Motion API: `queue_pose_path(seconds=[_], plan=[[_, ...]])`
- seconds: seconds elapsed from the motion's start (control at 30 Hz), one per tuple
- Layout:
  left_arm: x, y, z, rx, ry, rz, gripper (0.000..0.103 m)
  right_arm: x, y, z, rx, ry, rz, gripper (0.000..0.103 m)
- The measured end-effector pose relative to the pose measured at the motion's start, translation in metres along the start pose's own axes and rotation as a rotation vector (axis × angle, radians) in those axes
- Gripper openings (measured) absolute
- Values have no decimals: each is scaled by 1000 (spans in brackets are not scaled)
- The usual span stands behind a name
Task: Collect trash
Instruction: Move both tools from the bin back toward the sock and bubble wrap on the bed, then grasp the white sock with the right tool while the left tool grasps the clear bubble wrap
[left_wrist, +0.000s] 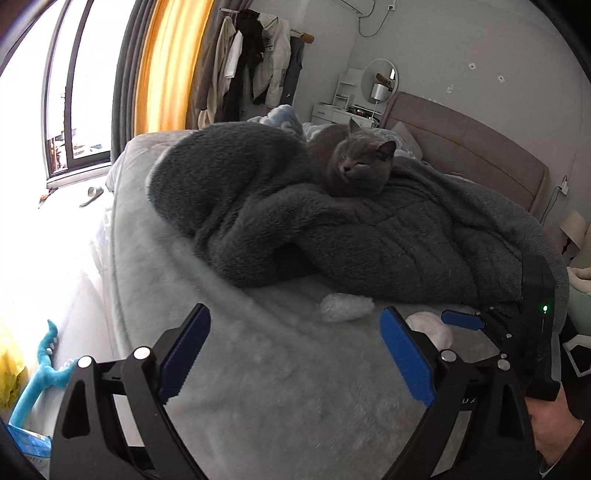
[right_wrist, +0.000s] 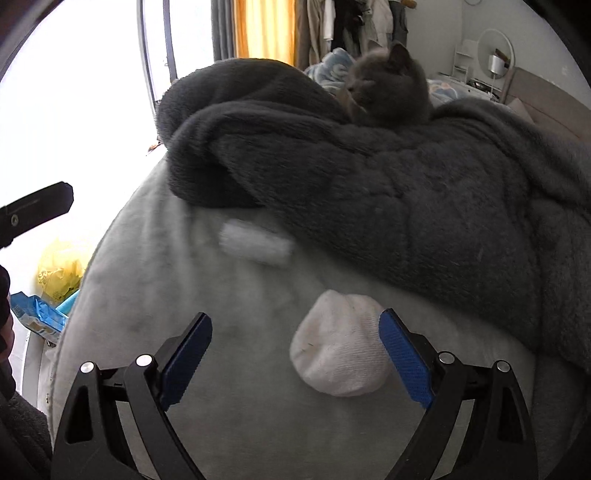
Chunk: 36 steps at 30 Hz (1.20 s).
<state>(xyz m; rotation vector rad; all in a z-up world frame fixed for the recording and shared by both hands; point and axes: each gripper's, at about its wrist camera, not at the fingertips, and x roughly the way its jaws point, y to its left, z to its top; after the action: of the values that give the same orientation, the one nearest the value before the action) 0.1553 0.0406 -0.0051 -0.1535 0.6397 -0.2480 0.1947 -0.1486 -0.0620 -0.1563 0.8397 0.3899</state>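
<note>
Both tongs gape wide; white wad, perhaps a sock, lies touching the right tongs' right finger.

A crumpled white wad lies on the bed; a blurry plastic-looking scrap rests nearby.

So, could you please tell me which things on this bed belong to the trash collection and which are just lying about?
Job:
crumpled plastic wad
white balled wad

Just there:
cat
dark blanket
blue toy

Grey cat, charcoal blanket, white sock.
</note>
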Motion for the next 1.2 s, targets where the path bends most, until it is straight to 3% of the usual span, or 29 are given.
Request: queue_pose_path(seconds=[0.23,0.3,0.6,0.8,1.2], plan=[[37,-19,4,14,44,-38,95,11,-27,-6,23,44,4,92],[47,-25,3,16,62,-49,95,12,-32,-8,22,53,0,81],[86,-41,-3,4,130,-42,94,9,-58,-21,53,35,0,49],[104,-44,-8,6,142,-19,93,-6,-69,-22,59,-12,14,47],[140,-59,-20,49,198,50,86,-27,-90,-28,93,-15,46,47]])
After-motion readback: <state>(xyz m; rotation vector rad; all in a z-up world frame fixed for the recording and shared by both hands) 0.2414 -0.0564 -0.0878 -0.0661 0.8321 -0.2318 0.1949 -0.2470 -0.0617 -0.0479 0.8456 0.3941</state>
